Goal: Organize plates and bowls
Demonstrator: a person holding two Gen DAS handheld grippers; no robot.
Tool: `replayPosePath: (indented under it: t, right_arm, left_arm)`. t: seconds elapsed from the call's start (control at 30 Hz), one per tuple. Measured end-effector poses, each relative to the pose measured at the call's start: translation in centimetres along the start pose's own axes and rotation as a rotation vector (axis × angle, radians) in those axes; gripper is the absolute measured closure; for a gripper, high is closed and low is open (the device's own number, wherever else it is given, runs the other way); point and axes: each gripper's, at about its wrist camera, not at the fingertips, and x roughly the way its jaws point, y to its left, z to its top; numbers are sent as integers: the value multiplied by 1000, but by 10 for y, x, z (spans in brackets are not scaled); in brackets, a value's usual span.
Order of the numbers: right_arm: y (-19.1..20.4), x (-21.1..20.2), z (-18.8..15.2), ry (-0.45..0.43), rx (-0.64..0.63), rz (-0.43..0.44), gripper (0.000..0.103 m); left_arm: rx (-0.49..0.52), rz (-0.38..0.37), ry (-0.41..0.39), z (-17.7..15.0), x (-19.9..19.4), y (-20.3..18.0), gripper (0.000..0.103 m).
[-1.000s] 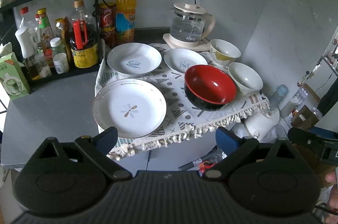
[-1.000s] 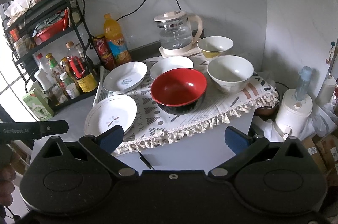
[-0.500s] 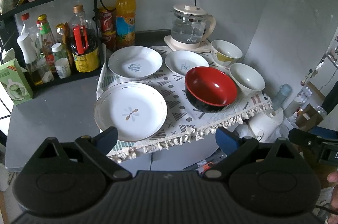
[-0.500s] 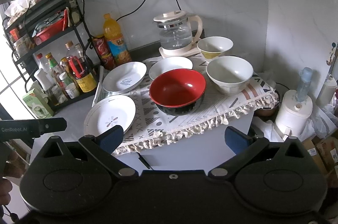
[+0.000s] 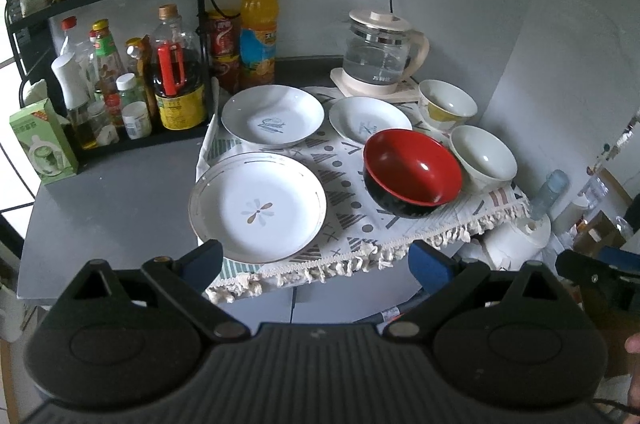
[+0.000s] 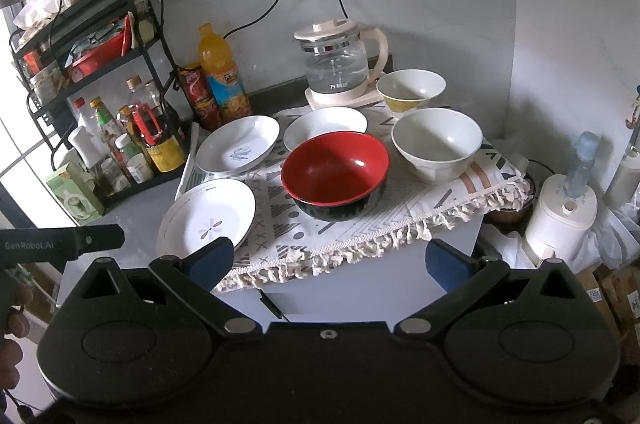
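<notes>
1. Both claws are spread wide and hold nothing: the left gripper hangs just short of the near edge of the patterned cloth, and the right gripper hangs likewise.
2. Three white plates lie on the cloth's left half: the large plate nearest, the printed plate behind it, the small plate far centre.
3. Right of them stand the red bowl, the white bowl and, farthest, the yellow-banded bowl beside the glass kettle.
4. Each gripper's own body blocks the table's near front.
</notes>
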Motion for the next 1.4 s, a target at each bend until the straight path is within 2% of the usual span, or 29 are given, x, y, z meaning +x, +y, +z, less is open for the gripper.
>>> replayPosePath:
  t: [0.27, 0.53, 0.77, 1.07, 1.4]
  right_arm:
    - [-20, 0, 3, 14, -12, 44, 0]
    - [-46, 2, 5, 46, -29, 80, 0]
    - [-64, 5, 13, 32, -29, 90, 0]
    - [-80, 32, 27, 31, 17, 77, 0]
    - [-85, 88, 53, 53, 70, 47, 1]
  left_arm:
    - [-14, 58, -7, -6, 2, -22, 5]
    - [-81, 109, -1, -10, 3, -41, 5]
    - [-90, 109, 2, -3, 12, -57, 5]
    - [-86, 92, 27, 23, 64, -63, 5]
    - [-95, 5, 97, 65, 152, -56, 7]
